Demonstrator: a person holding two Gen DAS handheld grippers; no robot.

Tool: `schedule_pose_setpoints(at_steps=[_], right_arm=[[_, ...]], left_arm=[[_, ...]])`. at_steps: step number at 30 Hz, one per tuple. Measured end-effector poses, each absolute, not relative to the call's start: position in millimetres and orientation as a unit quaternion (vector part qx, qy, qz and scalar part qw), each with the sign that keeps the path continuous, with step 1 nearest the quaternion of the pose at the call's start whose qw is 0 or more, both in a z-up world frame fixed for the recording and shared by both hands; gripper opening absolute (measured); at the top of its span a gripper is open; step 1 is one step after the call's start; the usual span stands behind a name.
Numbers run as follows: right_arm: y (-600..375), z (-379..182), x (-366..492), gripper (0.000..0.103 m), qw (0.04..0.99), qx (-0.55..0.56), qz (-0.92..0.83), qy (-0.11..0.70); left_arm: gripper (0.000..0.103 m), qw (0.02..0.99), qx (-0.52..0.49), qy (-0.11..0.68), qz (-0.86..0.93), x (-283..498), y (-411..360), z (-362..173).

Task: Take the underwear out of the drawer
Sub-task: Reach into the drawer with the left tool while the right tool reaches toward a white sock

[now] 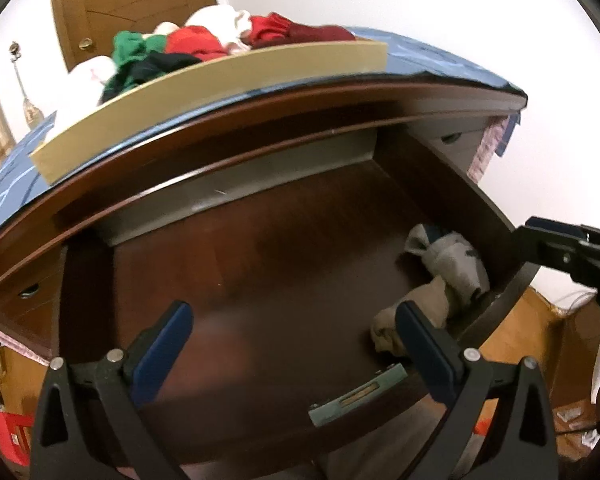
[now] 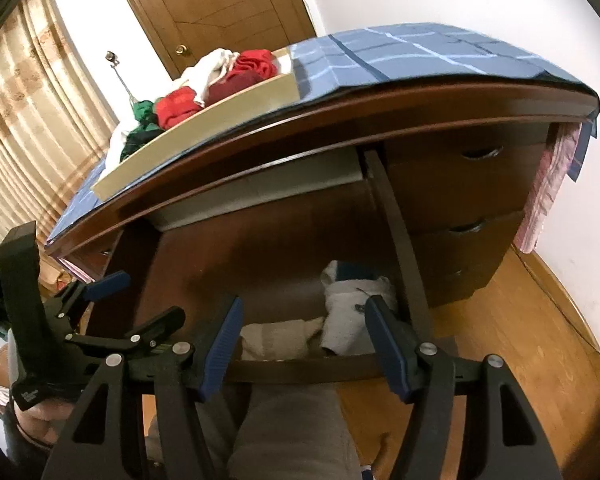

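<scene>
Our right gripper [image 2: 304,344] hangs over the open drawer [image 2: 260,248], jaws apart with nothing between them; below lie a grey-white garment [image 2: 348,316] and a beige one [image 2: 280,336], touching; our left gripper [image 2: 112,296] shows at left; a tray [image 2: 204,128] of clothes sits on top.

The pulled-out dark wooden drawer [image 1: 260,264] holds two bundles at its right front corner: the grey-white rolled underwear [image 1: 452,260] lies against the right wall, behind the beige crumpled underwear [image 1: 412,320]. On the desktop above sits a cream tray [image 1: 220,92] of clothes.
</scene>
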State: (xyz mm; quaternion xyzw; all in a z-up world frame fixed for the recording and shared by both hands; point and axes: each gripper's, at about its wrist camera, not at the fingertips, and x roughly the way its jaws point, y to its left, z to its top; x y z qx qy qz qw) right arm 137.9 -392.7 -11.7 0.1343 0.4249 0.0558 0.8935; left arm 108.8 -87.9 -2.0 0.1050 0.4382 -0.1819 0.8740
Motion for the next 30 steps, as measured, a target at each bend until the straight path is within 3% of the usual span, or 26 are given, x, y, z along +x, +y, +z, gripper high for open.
schedule_pose_setpoints(at_steps=[17, 30], right_arm=[[-424, -27, 158, 0.064, 0.875, 0.143, 0.033, 0.461], [-435, -31, 171, 0.064, 0.870, 0.169, 0.047, 0.460]], left_arm=[[0.102, 0.810, 0.171, 0.492, -0.270, 126, -127, -25], [0.102, 0.727, 0.139, 0.590, -0.323, 159, -144, -43]])
